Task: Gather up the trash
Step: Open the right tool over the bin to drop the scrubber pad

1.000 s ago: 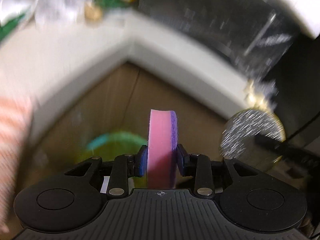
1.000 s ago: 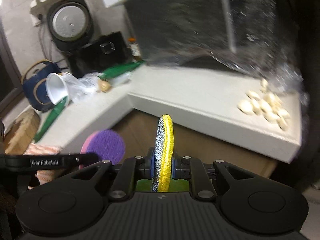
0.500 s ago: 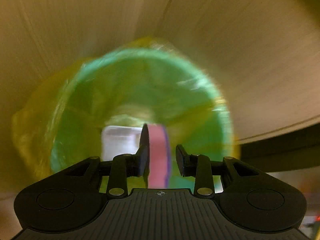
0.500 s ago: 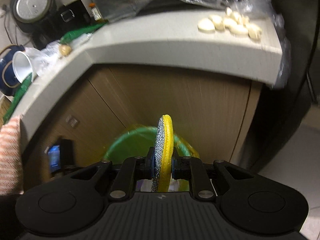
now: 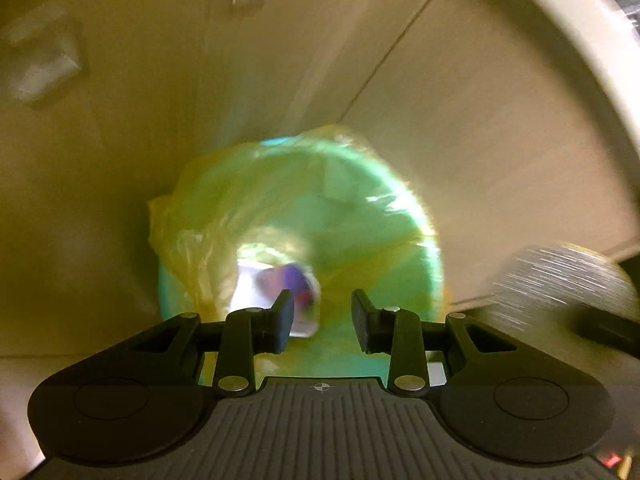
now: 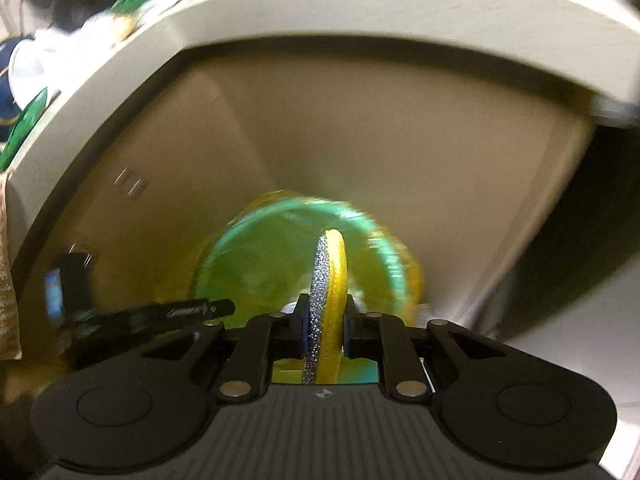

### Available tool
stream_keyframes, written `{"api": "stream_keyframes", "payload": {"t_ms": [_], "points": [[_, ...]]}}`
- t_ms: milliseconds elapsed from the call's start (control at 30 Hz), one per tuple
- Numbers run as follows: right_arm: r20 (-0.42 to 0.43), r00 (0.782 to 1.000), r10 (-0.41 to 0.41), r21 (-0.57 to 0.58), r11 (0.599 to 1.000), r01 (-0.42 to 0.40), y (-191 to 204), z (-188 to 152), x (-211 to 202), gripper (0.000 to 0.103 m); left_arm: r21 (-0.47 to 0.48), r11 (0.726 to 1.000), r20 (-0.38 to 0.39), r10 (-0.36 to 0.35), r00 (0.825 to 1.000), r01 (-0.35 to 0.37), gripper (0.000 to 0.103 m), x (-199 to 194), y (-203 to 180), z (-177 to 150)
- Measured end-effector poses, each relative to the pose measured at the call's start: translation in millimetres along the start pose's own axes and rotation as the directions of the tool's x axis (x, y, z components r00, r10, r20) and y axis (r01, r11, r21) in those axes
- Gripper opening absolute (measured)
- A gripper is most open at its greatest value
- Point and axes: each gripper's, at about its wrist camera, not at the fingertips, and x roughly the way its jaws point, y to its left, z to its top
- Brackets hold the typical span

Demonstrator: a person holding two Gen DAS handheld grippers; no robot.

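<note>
A green bin with a yellow liner stands on the floor against wooden cabinet doors; it also shows in the right wrist view. My left gripper is open and empty above the bin mouth. The pink and purple sponge lies blurred down inside the bin. My right gripper is shut on a yellow and silver scouring sponge, held upright above the bin. That sponge shows blurred at the right edge of the left wrist view.
Beige cabinet doors stand behind the bin under a pale counter edge. Green packets, a white cup and other clutter sit on the counter at the upper left. The left gripper's body shows at the left.
My left gripper opened and the pink and purple sponge dropped into the bin. My right gripper moved down closer to the bin with the yellow sponge still held.
</note>
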Motion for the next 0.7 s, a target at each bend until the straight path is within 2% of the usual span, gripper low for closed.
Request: {"api": "stream_keyframes", "payload": {"t_ms": [100, 200, 333, 433, 567, 700], "points": [[-0.058, 0.998, 0.037, -0.058, 0.997, -0.041, 19, 12, 42, 0.014, 0.014, 0.999, 0.028, -0.045, 0.999, 0.045, 0.035, -36, -1, -4], [-0.129, 0.988, 0.080, -0.118, 0.988, -0.095, 40, 20, 86, 0.016, 0.020, 0.998, 0.042, -0.053, 0.998, 0.052, 0.035, -59, 4, -7], [-0.186, 0.981, 0.046, -0.151, 0.986, -0.075, 58, 28, 122, 0.022, 0.003, 0.998, 0.046, -0.067, 0.997, 0.067, 0.035, -76, 15, -8], [-0.176, 0.984, 0.029, -0.156, 0.986, -0.057, 60, 31, 120, 0.028, 0.000, 0.998, 0.039, -0.065, 0.997, 0.065, 0.035, -85, 21, -10], [-0.173, 0.985, 0.011, -0.144, 0.989, -0.036, 51, 35, 106, 0.028, 0.009, 0.996, 0.023, -0.086, 0.996, 0.085, 0.035, -87, 16, -9], [-0.161, 0.987, -0.024, -0.119, 0.993, 0.005, 38, 42, 79, 0.028, 0.062, 0.992, 0.039, -0.115, 0.993, 0.112, 0.035, -103, -5, 2]]}}
